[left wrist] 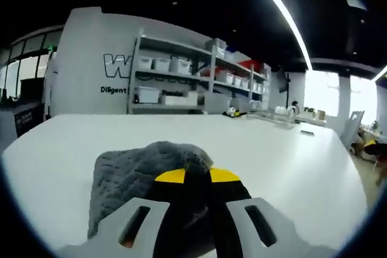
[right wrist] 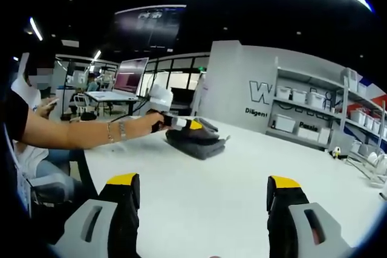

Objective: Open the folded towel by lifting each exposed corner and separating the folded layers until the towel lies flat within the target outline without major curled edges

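The folded grey towel [left wrist: 142, 176], quilted and plush, lies on the smooth white table [left wrist: 290, 161]. The left gripper [left wrist: 196, 179] has its yellow-tipped jaws pinched together on a towel corner. The right gripper [right wrist: 205, 193] hangs wide open, holding nothing.

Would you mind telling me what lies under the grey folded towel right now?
The grey folded towel rests directly on the white table. The left gripper is shut on its top layer. Whatever lies between its folds, and the table beneath it, is covered.
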